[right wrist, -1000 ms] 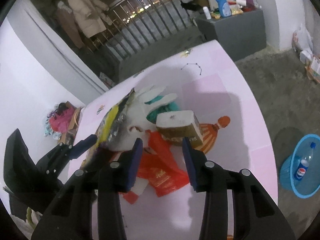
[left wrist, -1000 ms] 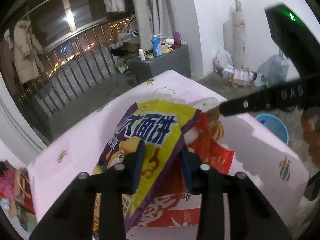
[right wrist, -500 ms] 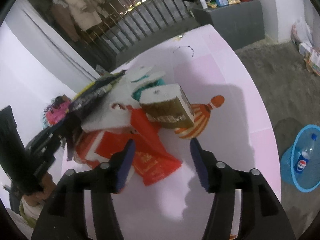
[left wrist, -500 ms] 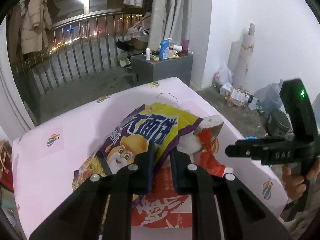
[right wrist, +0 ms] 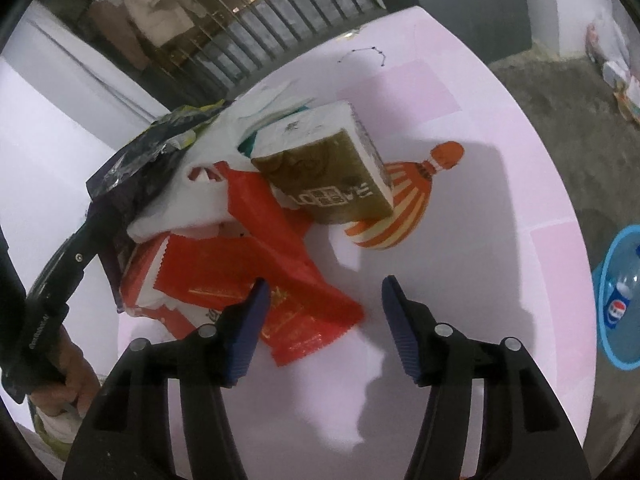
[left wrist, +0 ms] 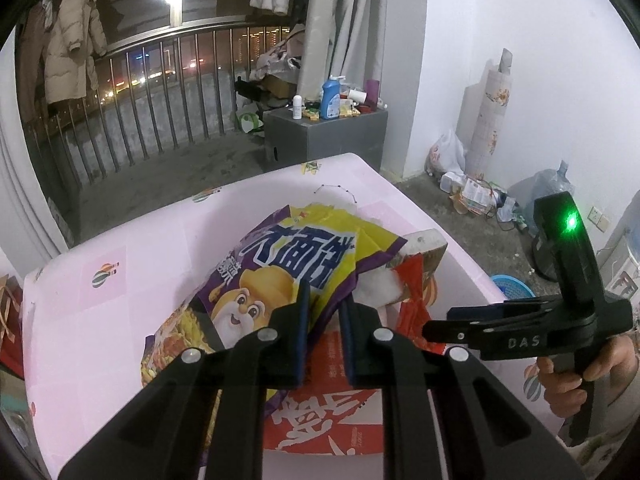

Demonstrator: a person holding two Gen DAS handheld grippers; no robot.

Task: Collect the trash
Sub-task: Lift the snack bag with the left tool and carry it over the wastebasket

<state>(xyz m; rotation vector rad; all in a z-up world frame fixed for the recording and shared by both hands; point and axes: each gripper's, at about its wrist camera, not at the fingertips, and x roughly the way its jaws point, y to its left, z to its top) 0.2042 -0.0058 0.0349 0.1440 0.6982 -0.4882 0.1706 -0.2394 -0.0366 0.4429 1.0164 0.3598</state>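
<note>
Pinching the snack bag (left wrist: 288,268), left claw (left wrist: 323,300); right claw (right wrist: 320,292) gapes over bare table (right wrist: 460,240).

A pink surface (right wrist: 460,92) with paler squares and small printed balloon motifs carries a heap of litter near its middle. Lying on it are a red and white paper sheet (left wrist: 332,412), a red plastic wrapper (right wrist: 292,280), and a crumpled white bag (right wrist: 188,204). A brown tissue pack (right wrist: 332,176) leans over a printed orange striped balloon (right wrist: 404,200). The yellow-purple snack bag (left wrist: 288,268) tops the heap.
</note>
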